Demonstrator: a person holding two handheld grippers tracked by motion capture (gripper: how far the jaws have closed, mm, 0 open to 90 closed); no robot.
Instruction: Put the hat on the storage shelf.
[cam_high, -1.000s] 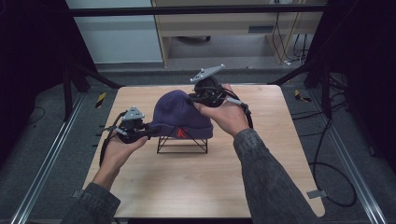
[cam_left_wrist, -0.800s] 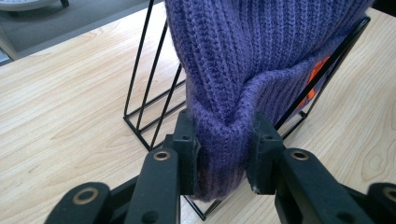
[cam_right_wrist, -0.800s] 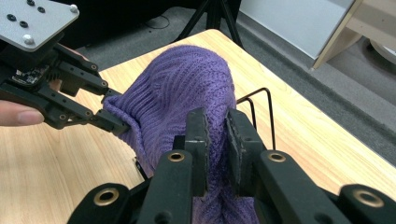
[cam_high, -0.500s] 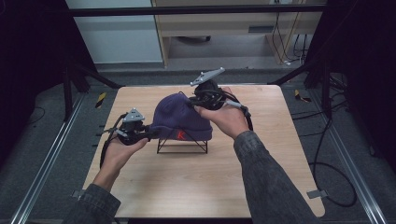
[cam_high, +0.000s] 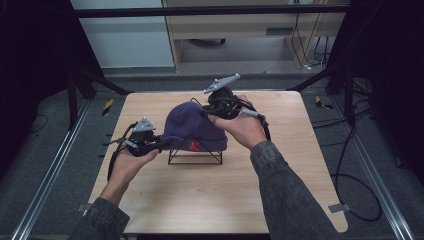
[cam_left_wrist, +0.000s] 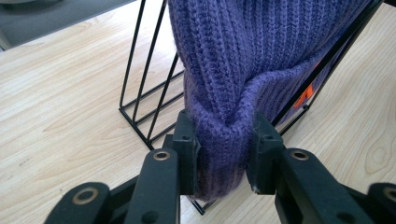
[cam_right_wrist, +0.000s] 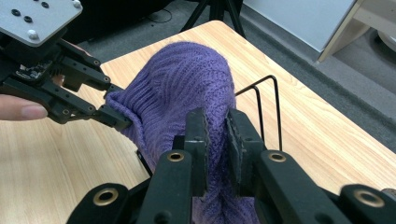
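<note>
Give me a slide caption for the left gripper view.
Left gripper pinching the folded cuff of a purple knit beanie draped on a black wire stand.

Purple beanie (cam_high: 192, 129) draping over a black wire rack (cam_high: 195, 156) and blocking the middle of the wooden table (cam_high: 300, 190), left gripper (cam_high: 150, 142) and right gripper (cam_high: 212, 111) crowding its two sides, near edge and right side lying open, far-left corner seemingly passable.

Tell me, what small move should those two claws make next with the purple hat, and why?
Probably lift together. The left gripper pinches the purple hat's folded brim, the right gripper pinches its knit, and it is draped over the wire stand, so raising both should free it.
</note>
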